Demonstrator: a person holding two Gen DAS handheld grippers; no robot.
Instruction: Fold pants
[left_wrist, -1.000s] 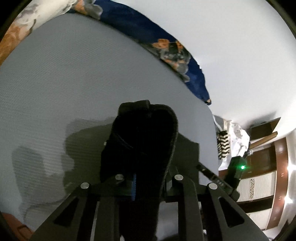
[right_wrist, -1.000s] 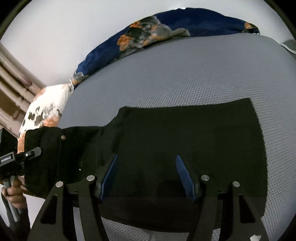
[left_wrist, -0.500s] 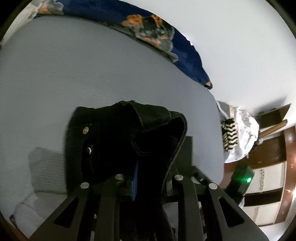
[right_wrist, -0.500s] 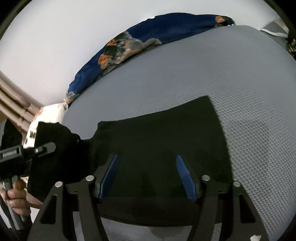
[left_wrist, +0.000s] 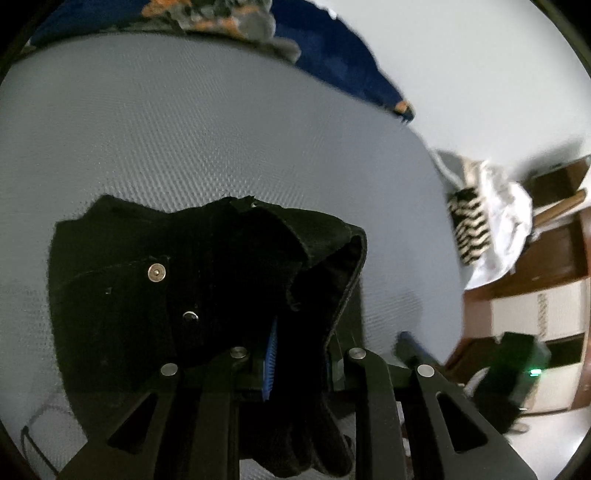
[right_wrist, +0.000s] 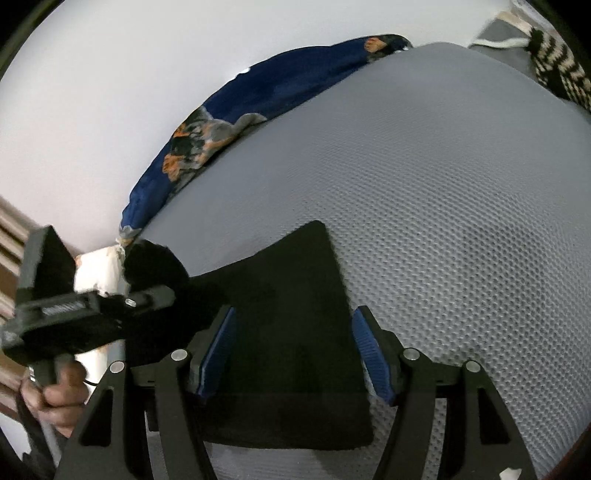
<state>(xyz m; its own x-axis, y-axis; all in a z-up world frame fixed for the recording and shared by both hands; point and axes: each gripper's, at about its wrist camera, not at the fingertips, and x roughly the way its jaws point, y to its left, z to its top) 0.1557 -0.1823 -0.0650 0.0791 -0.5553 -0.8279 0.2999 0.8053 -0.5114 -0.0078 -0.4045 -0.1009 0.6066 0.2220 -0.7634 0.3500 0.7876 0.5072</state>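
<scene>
The black pants (right_wrist: 288, 332) lie on a grey mesh bed (right_wrist: 443, 206). My left gripper (left_wrist: 295, 354) is shut on the pants' waistband (left_wrist: 314, 258), which shows a metal button (left_wrist: 156, 273), and holds it lifted above the bed. In the right wrist view the left gripper (right_wrist: 92, 306) shows at the left, carrying the bunched waist end over the lying leg part. My right gripper (right_wrist: 291, 354) is open and empty, its blue pads (right_wrist: 218, 354) on either side of the flat leg end near the bed's front edge.
A blue floral blanket (right_wrist: 258, 99) lies along the bed's far edge against a white wall. A striped cloth and white bundle (left_wrist: 476, 229) sit past the bed's right side, beside wooden furniture (left_wrist: 554, 251).
My left gripper has carried the waist end rightward, over the leg part, so the flat part looks shorter. The right gripper stayed open over the leg end.
</scene>
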